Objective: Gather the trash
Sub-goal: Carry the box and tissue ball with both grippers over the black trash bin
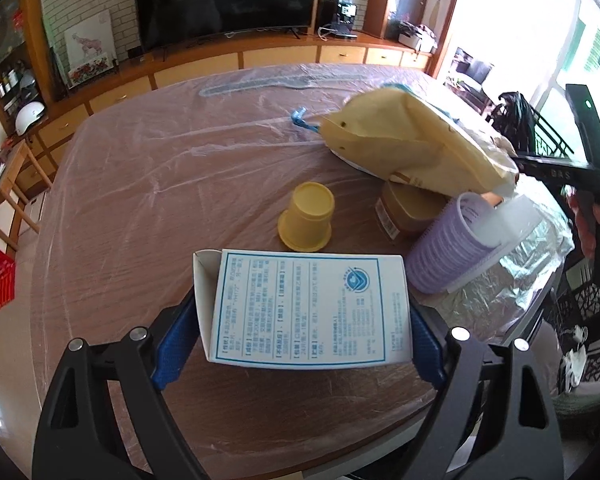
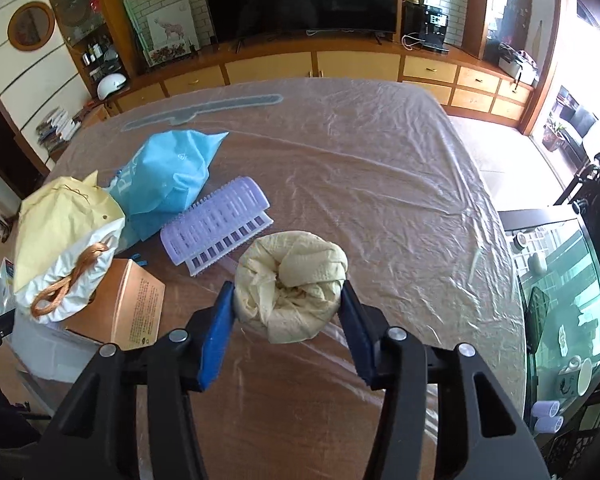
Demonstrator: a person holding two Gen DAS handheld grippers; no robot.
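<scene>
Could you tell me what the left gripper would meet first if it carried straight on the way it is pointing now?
Judging by the left wrist view, the left gripper, shut on the white box, would probably push that box into the upturned yellow cup just ahead. The purple ribbed basket lies off to the right. Depth is uncertain.

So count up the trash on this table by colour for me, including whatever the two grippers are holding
Yellow or cream: 3 – cup, paper bag, crumpled wad
Blue: 1 – bag
Purple: 1 – ridged container
White: 1 – printed box
Brown: 1 – carton
Total: 7
</scene>
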